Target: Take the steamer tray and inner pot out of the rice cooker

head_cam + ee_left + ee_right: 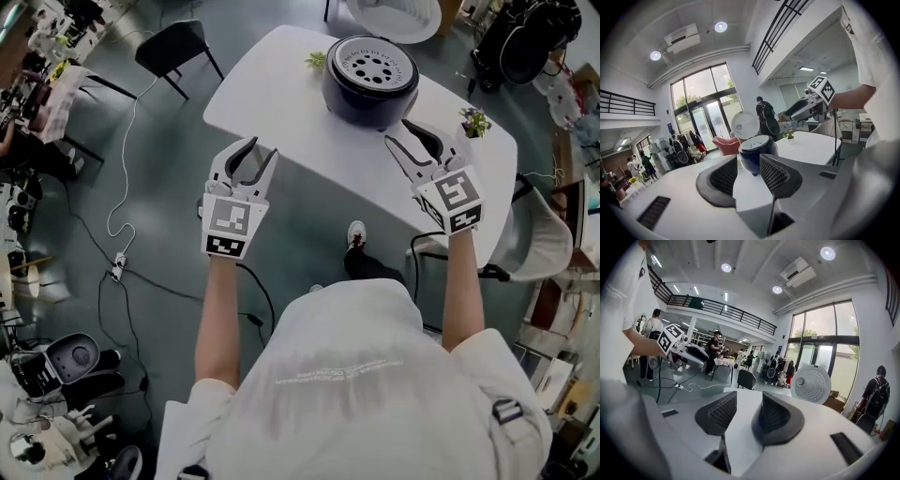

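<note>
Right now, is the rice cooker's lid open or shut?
Open: the lid stands raised behind the rice cooker, exposing the perforated steamer tray.

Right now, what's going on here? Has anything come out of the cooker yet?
A person stands at a white table with a pair of tongs in each hand. The left tongs and right tongs are both open and empty, held out just short of the dark rice cooker. Its lid is up, and the perforated steamer tray sits in the top, untouched. Nothing has been taken out.
</note>
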A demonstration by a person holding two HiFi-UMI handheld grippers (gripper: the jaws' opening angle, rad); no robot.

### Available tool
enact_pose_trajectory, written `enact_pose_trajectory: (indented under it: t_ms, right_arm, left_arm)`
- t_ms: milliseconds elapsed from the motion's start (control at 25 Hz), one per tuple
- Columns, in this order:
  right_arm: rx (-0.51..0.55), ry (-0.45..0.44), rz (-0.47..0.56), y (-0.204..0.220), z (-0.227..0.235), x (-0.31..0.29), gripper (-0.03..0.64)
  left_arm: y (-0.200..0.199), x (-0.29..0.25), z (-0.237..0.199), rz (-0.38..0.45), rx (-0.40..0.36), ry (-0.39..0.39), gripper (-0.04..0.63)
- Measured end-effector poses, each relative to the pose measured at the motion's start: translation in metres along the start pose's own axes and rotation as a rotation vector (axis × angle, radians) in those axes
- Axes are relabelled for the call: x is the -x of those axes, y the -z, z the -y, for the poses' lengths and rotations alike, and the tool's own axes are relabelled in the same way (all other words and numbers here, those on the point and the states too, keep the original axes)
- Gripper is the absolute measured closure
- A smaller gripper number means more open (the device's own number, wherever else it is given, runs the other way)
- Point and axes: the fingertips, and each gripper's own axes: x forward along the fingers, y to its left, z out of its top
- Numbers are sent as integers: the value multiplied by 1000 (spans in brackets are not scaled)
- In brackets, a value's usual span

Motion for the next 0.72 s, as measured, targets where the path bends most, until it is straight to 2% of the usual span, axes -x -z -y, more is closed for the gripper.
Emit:
enact_pose_trajectory:
  t_ms: [320, 720]
  right_arm:
    - [-82, -10, 27, 38, 103, -76, 436]
    - [-208, -16, 24, 71, 185, -101, 442]
  left_arm:
    - [-8, -123, -24, -48, 0, 14, 431]
    - [-43, -213, -28, -127, -35, 49, 431]
